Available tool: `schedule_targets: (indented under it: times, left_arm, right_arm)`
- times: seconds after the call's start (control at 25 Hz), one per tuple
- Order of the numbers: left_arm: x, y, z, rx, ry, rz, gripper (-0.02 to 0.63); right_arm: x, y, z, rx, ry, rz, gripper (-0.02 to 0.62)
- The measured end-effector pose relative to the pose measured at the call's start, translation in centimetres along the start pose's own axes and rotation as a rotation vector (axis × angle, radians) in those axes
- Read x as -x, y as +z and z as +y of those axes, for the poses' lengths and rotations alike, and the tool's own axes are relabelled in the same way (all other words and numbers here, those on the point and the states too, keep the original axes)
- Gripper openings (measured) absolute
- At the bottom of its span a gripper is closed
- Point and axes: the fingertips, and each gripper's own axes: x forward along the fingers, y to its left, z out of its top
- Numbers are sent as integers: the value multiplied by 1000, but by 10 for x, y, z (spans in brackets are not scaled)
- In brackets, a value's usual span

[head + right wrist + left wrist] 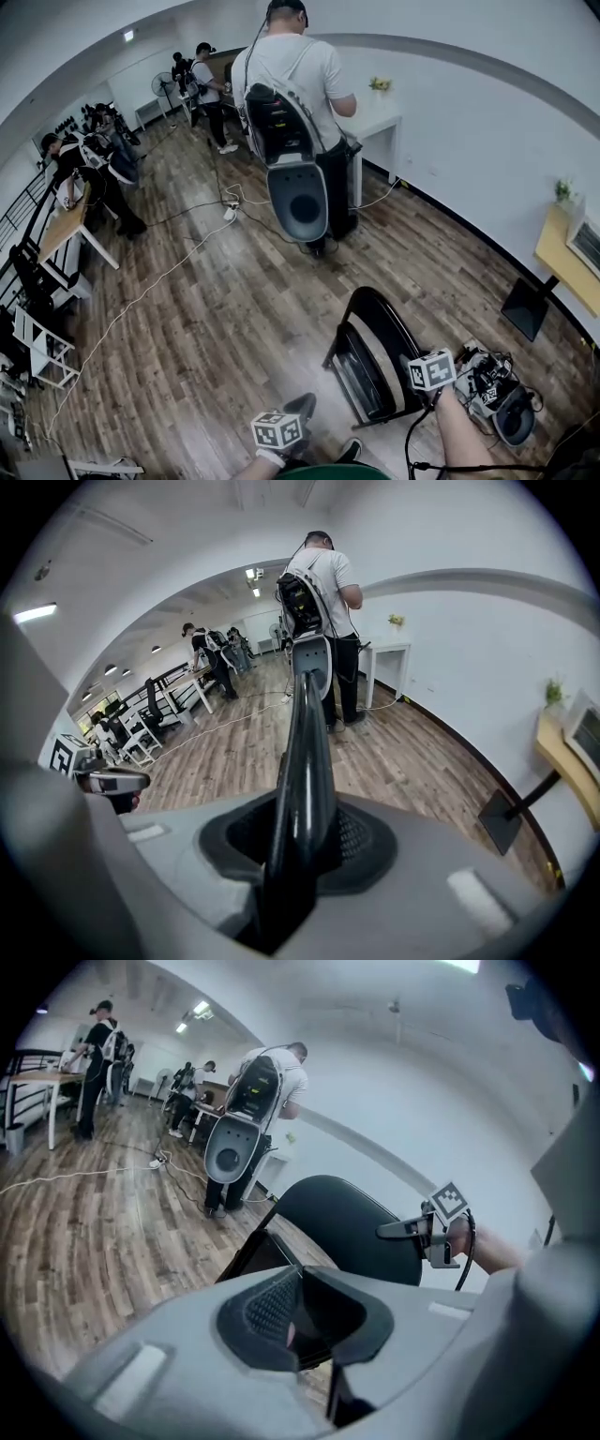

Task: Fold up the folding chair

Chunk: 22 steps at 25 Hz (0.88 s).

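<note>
The black folding chair (375, 361) stands on the wood floor in front of me, its seat tipped up close to the backrest. My right gripper (302, 846) is shut on the backrest's top rim (306, 714), which runs straight up between its jaws; its marker cube (432, 369) sits at the chair's right side. My left gripper (298, 1312) is shut with nothing between its pads and hangs clear of the chair, low and to its left. Its marker cube (277, 430) shows near my shoes. From the left gripper view the backrest (347, 1227) and the right gripper (424, 1231) lie ahead.
A person with a backpack and a grey hanging unit (292, 122) stands at a white table (380, 120) beyond the chair. Cables (225, 202) cross the floor. Floor equipment (497, 394) lies right of the chair. More people and desks (89, 178) fill the left side.
</note>
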Motion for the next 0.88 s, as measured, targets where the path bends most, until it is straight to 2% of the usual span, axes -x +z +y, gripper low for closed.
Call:
schedule_targets:
  times: [0.24,0.52,0.72,0.88]
  left_arm:
    - [-6,31,-1,-46,-57,-34,23]
    - [-29,81,11,-37,-135,-61,25]
    - [-42,96,14,57,-184,-70,25]
    - [-55,104,8,19,-228,-70,25]
  right_arm:
    - [-1,-2,1,14,-35,4,110]
    - [-7,7,18,42,-42,-5,114]
    - [-7,9,20,51,-57,-4,115]
    - [-11,13,20,55,-66,0,115]
